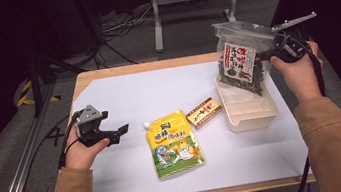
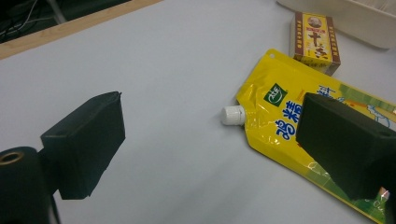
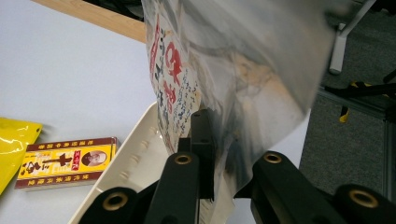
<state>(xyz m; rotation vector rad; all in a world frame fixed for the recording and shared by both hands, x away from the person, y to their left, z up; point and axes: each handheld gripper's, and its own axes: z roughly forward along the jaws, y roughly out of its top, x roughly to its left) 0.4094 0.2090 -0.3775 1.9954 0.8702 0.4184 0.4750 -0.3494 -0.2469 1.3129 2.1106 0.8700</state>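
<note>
1. Your right gripper [image 1: 273,52] is clamped on a clear plastic zip bag of dark dried leaves with a white and red label [image 1: 243,59]. The right gripper view shows its black jaws pinching the bag's film between them, near the bag's edge.
2. You hold the bag upright above the far end of the cream plastic rectangular tray [image 1: 249,110]. From the high view, you cannot tell whether its lower edge touches the tray or hangs just clear of it.
3. In the right gripper view the bag is blurred and cut off at the top, so its label [image 3: 170,74] reads only in part. The far jaw is mostly hidden behind the film.
4. Your left gripper [image 1: 115,132] rests low over the white table cover [image 1: 123,95], its jaws wide apart with nothing between them.
5. In the left gripper view, one black pad [image 2: 348,142] covers part of the yellow spouted pouch with the white screw cap [image 2: 280,116], and the pouch runs off the right edge.
6. The small red and yellow cardboard box [image 1: 204,112] lies flat between the pouch and the tray. It is just beside the tray, though you cannot tell if they touch.
</note>
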